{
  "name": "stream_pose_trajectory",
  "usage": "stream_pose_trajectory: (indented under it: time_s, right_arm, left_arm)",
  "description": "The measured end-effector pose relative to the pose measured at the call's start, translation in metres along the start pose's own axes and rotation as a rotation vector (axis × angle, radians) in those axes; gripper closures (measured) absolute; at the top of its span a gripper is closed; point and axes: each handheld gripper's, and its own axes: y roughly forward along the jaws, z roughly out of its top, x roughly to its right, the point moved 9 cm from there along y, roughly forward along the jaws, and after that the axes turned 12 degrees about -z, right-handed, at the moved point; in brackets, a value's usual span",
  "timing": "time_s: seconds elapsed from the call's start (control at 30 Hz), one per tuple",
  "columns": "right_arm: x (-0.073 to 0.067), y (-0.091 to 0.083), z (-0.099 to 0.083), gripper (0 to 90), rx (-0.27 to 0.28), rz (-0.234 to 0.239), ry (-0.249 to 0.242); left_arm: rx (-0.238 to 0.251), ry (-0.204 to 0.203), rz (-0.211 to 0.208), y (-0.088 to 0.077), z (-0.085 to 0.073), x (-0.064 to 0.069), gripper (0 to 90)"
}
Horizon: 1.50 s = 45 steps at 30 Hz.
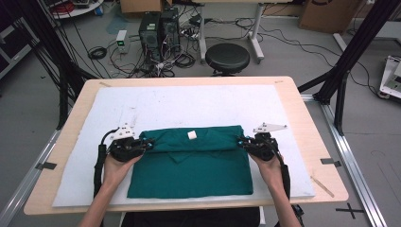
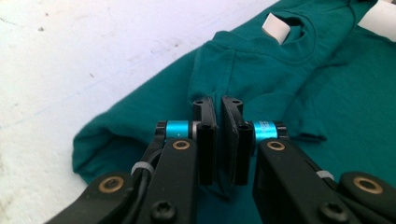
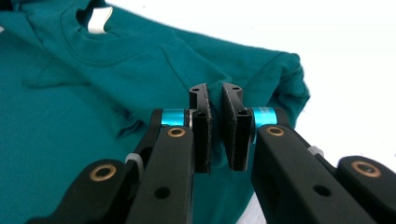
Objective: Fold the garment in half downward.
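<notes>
1. Work in hand: folding a green T-shirt (image 1: 191, 163) on the white mat (image 1: 189, 104) that covers the wooden table (image 1: 302, 109). The shirt lies in the near half of the mat, centred in front of the person.
2. Done so far, judging by the lay: the top part is folded down over the body, with the neck opening and its white neck tag (image 1: 192, 135) facing up near the far edge. A sleeve end shows tucked in under the fold, so the sides look folded in already. Outline is a rough rectangle.
3. Left gripper (image 1: 150, 142): jaws nearly together, pinching green cloth at the left end of the fold. The left gripper view shows fabric squeezed between the pads (image 2: 208, 135).
4. Right gripper (image 1: 240, 141): same thing at the right end, jaws almost closed on a thin bunch of cloth; right gripper view shows fabric between the pads (image 3: 203, 133).
5. Both hands sit low at the mat, one at each far corner of the folded edge.
6. Left to do, my guess: lay the fold flat, let go, perhaps one more fold to halve the shirt, then smooth it. The near hem looks flat and untouched.
7. Writing: the neck tag (image 2: 275, 27) is plain white in both gripper views (image 3: 99, 19), no print legible. A second white patch (image 2: 380, 18) at the left gripper view's corner, also blank.
8. No brand readable on grippers, mat, or the computer towers (image 1: 158, 28) on the floor beyond.
</notes>
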Motion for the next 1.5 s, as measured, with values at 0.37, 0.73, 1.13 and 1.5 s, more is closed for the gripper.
stream_pose_trajectory:
  time_s: [0.37, 0.73, 1.13, 1.5]
  right_arm:
    - [-0.012, -0.016, -0.026, 83.8, -0.016, 0.051, -0.007]
    - [-0.021, -0.026, -0.05, 77.0, -0.047, 0.069, -0.019]
    - [-0.027, -0.01, -0.011, 49.0, -0.025, 0.075, -0.004]
    - [-0.035, 0.011, -0.019, 83.2, -0.149, 0.079, -0.033]
  left_arm:
    - [-0.016, -0.027, -0.064, -0.01, -0.017, 0.02, 84.0]
    - [-0.053, -0.056, -0.082, -0.012, -0.035, 0.03, 82.8]
    - [0.002, -0.098, -0.081, -0.005, 0.006, 0.015, 54.1]
    - [-0.081, -0.078, -0.127, 0.013, -0.006, 0.022, 86.4]
